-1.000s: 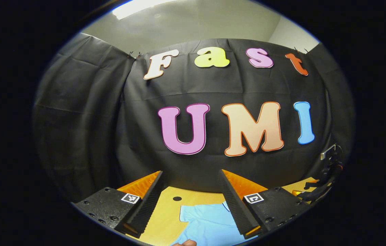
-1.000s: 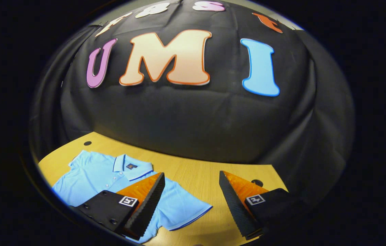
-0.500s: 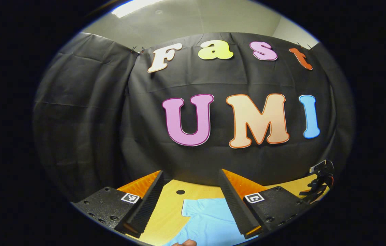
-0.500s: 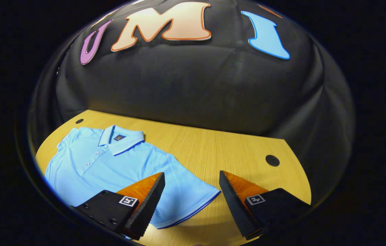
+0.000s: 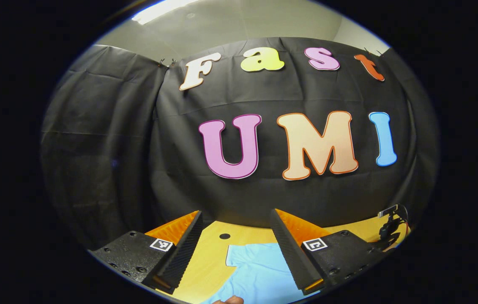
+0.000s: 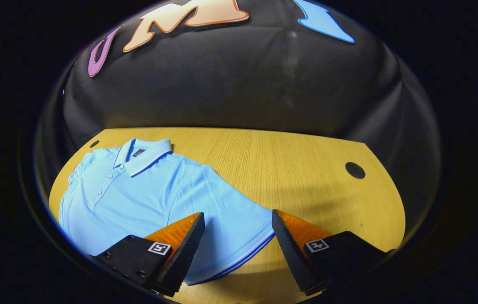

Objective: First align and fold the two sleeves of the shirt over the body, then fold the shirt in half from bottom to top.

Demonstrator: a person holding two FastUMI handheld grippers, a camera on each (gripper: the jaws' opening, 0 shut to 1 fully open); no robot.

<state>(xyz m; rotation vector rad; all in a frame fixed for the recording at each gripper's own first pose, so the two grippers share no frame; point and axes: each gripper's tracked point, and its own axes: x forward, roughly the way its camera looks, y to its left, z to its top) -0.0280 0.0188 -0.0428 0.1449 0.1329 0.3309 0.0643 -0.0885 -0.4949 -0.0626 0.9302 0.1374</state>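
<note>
A light blue polo shirt (image 6: 137, 190) lies flat, collar (image 6: 143, 154) toward the booth wall, on a wooden table (image 6: 289, 169). Its near sleeve (image 6: 239, 228), edged with a darker stripe, spreads out to the side. My right gripper (image 6: 234, 253) hovers open above that sleeve's cuff, with the sleeve showing between its fingers. In the left gripper view, another part of the shirt (image 5: 255, 270) lies below my open left gripper (image 5: 236, 251), which hangs above the table with nothing between its fingers. The other gripper (image 5: 391, 226) shows at the far right edge of that view.
Black cloth walls close off the far side of the table. A round cable hole (image 6: 355, 170) sits in the tabletop to the right of the shirt, another hole (image 5: 224, 236) near the shirt's far corner. A bit of a hand (image 5: 230, 300) shows at the bottom edge.
My right gripper has tilted down and moved toward the sleeve, so the shirt and table take up more of its view. My left gripper has barely shifted.
</note>
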